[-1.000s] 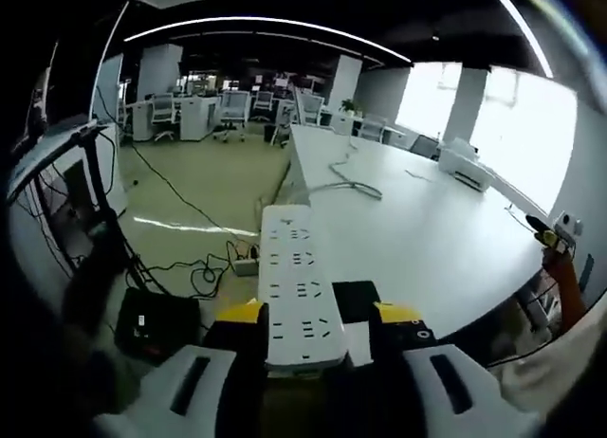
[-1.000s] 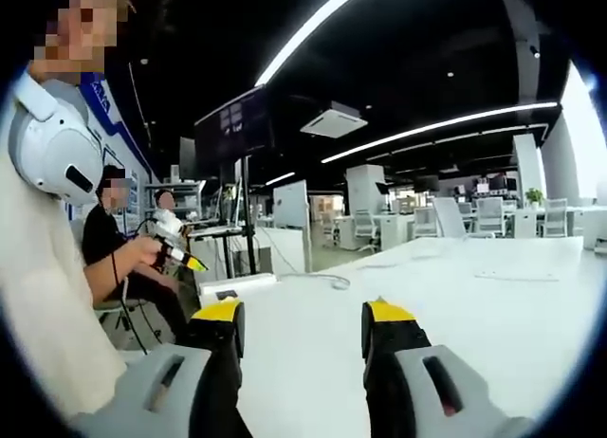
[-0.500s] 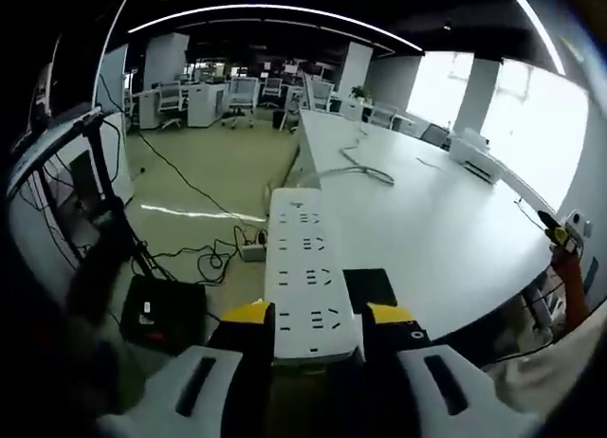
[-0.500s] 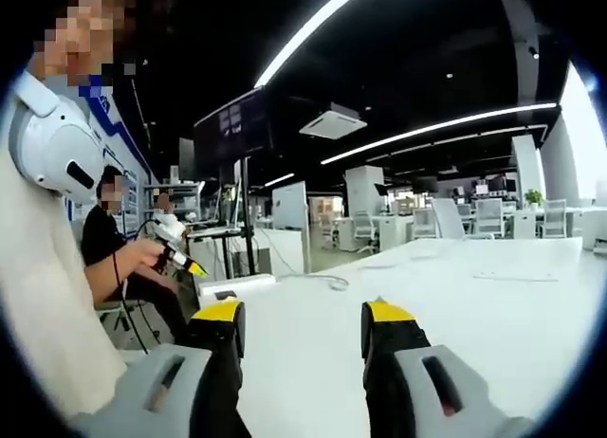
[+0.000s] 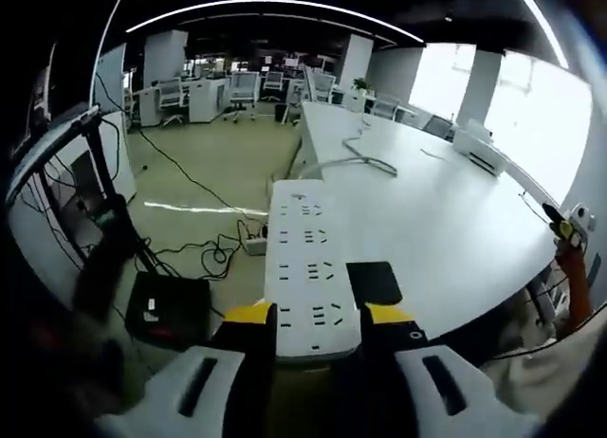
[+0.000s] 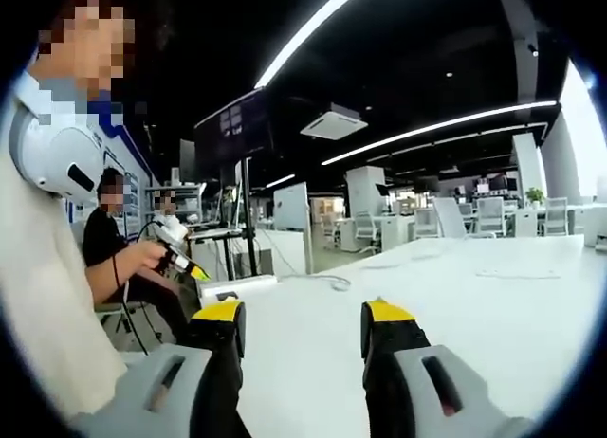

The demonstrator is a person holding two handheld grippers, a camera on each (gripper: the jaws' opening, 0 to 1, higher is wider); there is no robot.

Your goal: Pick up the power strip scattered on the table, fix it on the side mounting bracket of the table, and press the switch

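Observation:
A long white power strip (image 5: 305, 264) with several sockets runs away from me in the left gripper view, its near end clamped between the yellow-tipped jaws of my left gripper (image 5: 318, 317). It hangs over the left edge of the white table (image 5: 446, 229), beside a small black block (image 5: 373, 281) at that edge. In the right gripper view my right gripper (image 6: 302, 326) stands open above the white table (image 6: 493, 315) with nothing between its jaws.
Below the strip, on the floor, lie black cables and a black box (image 5: 169, 308). A grey cable (image 5: 365, 159) and a white device (image 5: 484, 154) lie far down the table. A person in white (image 6: 43, 267) stands at the left; seated people (image 6: 119, 244) work behind.
The left gripper view has shifted a little: the strip now sits lower and closer to the table edge and black block. The right gripper has not moved.

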